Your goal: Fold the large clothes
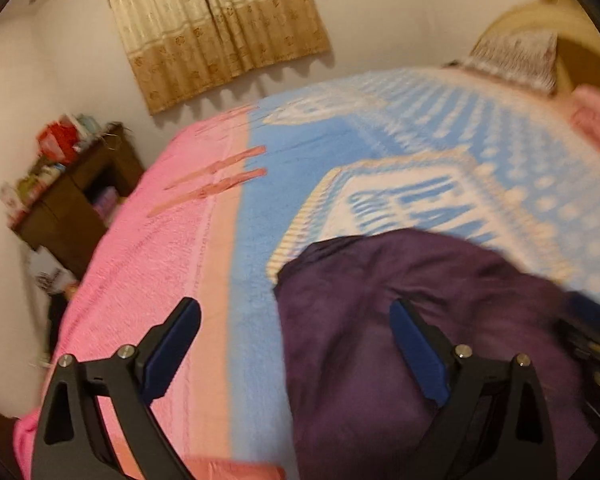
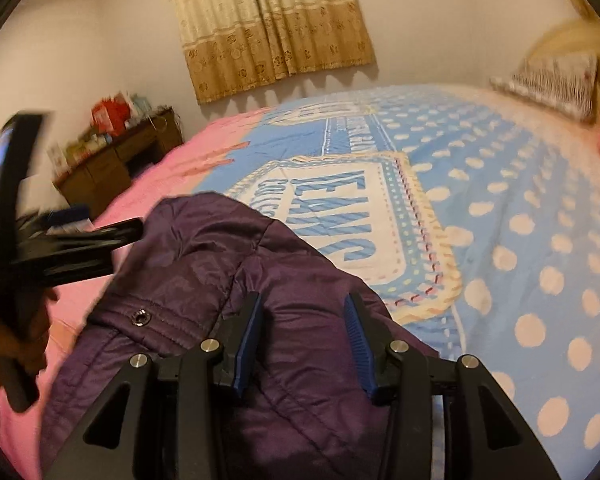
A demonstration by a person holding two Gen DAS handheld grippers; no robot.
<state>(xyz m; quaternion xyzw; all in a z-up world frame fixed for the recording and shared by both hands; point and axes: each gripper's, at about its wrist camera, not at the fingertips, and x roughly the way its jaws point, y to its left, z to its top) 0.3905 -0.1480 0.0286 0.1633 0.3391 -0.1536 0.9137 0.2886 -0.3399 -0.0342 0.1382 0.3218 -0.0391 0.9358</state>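
Observation:
A dark purple padded jacket [image 1: 400,320] lies bunched on the bed; it also shows in the right wrist view [image 2: 228,264], with a metal snap [image 2: 140,317] on its placket. My left gripper [image 1: 296,312] is wide open above the jacket's left edge, its left finger over the sheet, holding nothing. My right gripper [image 2: 304,304] is open over the jacket's middle, with fabric seen between its fingers but not pinched. The left gripper's body [image 2: 60,240] shows at the left of the right wrist view, beside the jacket's collar end.
The bed has a blue polka-dot sheet [image 2: 520,240] with a white printed panel and a pink blanket [image 1: 148,248] along its left side. A pillow [image 2: 556,84] lies at the head. A brown desk [image 2: 116,164] with clutter stands by the wall. A curtain [image 2: 272,24] hangs behind.

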